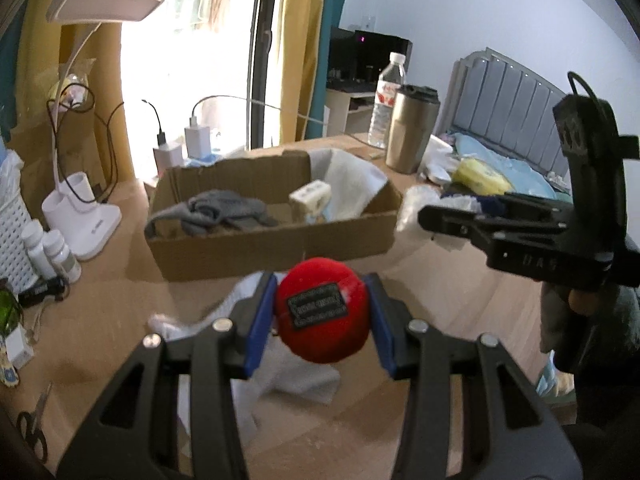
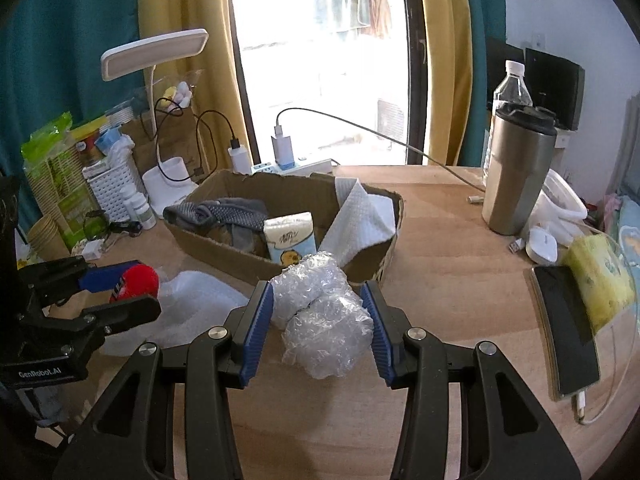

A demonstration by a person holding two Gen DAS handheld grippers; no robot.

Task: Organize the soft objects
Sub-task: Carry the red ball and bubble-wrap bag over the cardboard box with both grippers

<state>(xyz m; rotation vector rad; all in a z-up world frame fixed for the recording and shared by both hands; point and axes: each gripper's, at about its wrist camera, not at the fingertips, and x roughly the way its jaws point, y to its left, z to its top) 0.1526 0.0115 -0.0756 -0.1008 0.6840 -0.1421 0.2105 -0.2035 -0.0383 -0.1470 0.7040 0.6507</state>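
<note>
Red soft ball (image 1: 322,314) sits clamped between the pads of the left gripper (image 1: 323,316), above the desk (image 2: 440,280) before the cardboard box (image 2: 224,258). To its right, the right gripper (image 2: 318,322) squeezes crumpled bubble wrap (image 2: 320,312) near the box's front wall.

— The worktop (image 2: 440,264)?
— Pale wood, matt, faint grain.
— The box (image 2: 224,248)?
— Rough brown cardboard, torn rim. Grey knitted cloth (image 2: 224,212) and embossed white paper (image 2: 360,220) lie inside.
— The ball (image 1: 322,314)?
— Red, fuzzy, with a glossy black label.
— And the bundle (image 2: 320,312)?
— Crinkled clear plastic, shiny. The tumbler (image 2: 516,176) is brushed metal.
</note>
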